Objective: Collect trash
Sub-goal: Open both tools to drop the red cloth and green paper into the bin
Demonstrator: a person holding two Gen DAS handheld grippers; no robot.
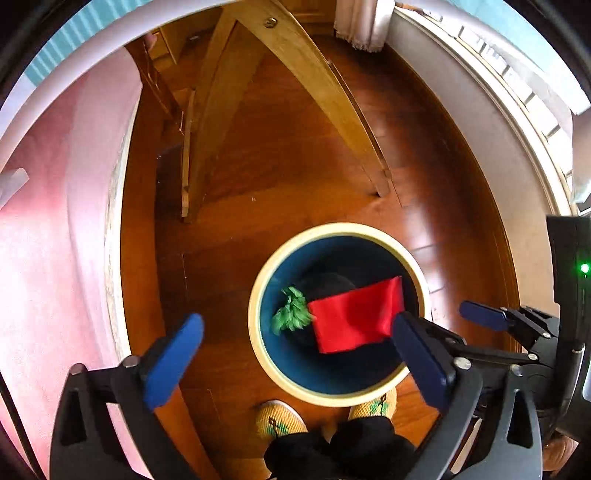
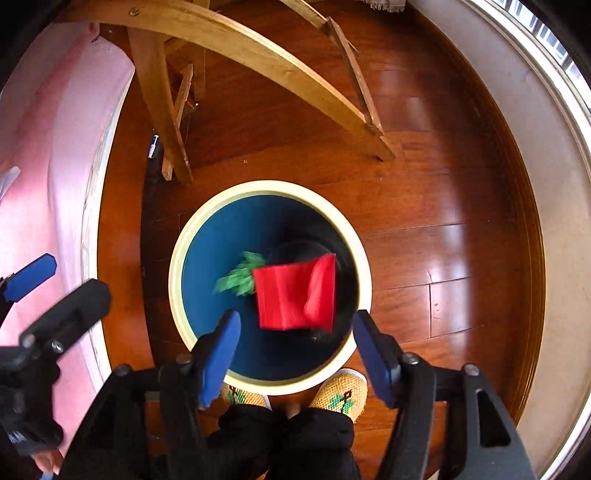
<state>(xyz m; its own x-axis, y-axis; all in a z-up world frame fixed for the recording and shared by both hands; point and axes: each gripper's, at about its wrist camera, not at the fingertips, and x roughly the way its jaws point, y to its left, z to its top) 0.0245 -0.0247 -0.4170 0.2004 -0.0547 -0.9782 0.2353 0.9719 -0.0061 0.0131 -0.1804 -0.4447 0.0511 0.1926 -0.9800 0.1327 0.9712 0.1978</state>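
The floor (image 2: 424,206) is of shiny red-brown wood boards. On it stands a round bin (image 2: 177,266) with cream rim, near the wooden chair legs (image 2: 166,122). Two yellow slippers (image 2: 341,391) stand just beside the bin.

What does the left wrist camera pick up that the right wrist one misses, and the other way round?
Only the left wrist view shows a green light on a black unit and a hanging white cloth. Only the right wrist view shows a pen-like object on the floor by the wooden frame. Both show the bin holding a red piece and a green piece, both open tongs, left tongs and right tongs, and two slippers.
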